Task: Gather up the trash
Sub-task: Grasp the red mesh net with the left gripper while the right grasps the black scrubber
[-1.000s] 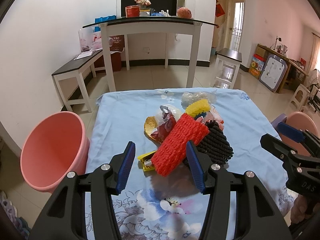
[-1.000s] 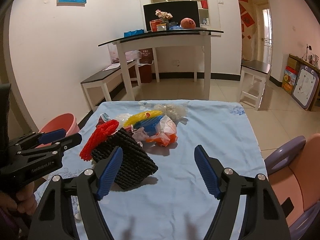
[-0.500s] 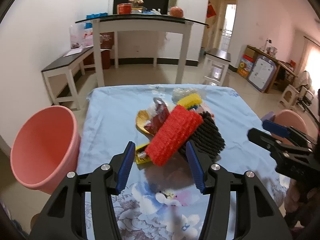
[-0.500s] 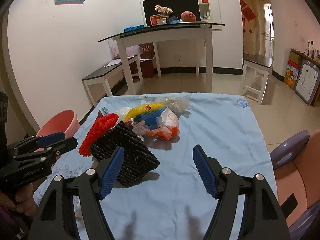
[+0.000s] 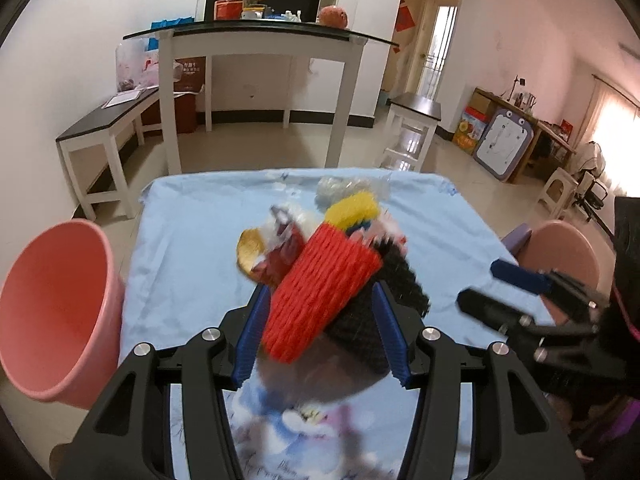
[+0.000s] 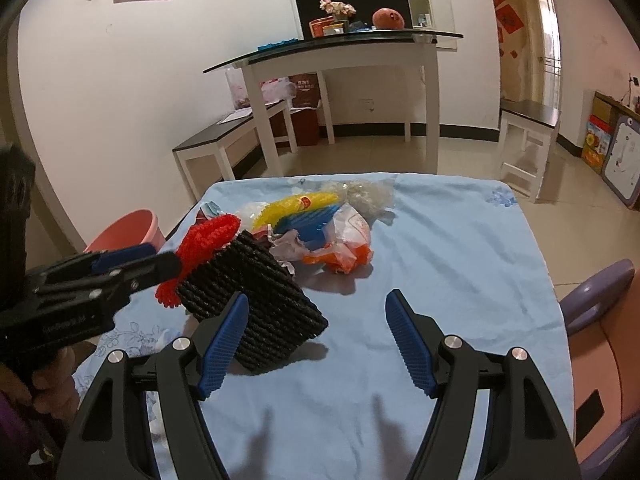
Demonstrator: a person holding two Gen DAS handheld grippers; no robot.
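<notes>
A: Two grippers over the table (image 6: 460,264), which has a light blue cloth on it. The left gripper (image 5: 320,332) has its blue pads on either side of the near end of the red net (image 5: 320,296). The picture is blurred there, so I cannot tell whether the pads press it or merely flank it.

B: And the right gripper (image 6: 316,340)?

A: Wide apart, holding nothing, low over bare cloth at the near side. Its left pad (image 6: 222,346) overlaps the black net (image 6: 256,300) in the picture; whether they touch I cannot say.

B: Where is the trash?

A: Heaped in the middle of the table. From the right wrist, the red net (image 6: 204,248) leans across the black one on the left of the heap. Behind them lie a yellow net (image 6: 296,206), a blue net (image 6: 314,226) under it, an orange-and-white bag (image 6: 344,248) to the right, and a clear crumpled bag (image 6: 370,196) at the far end.

B: Anything else on the left side?

A: From the left wrist, a yellow wrapper (image 5: 252,250) and a red packet (image 5: 280,256) sit just beyond the red net.

B: A bin?

A: A pink bucket (image 5: 52,308) stands on the floor beside the table's left edge. A pink chair (image 5: 560,252) is at the right.
</notes>
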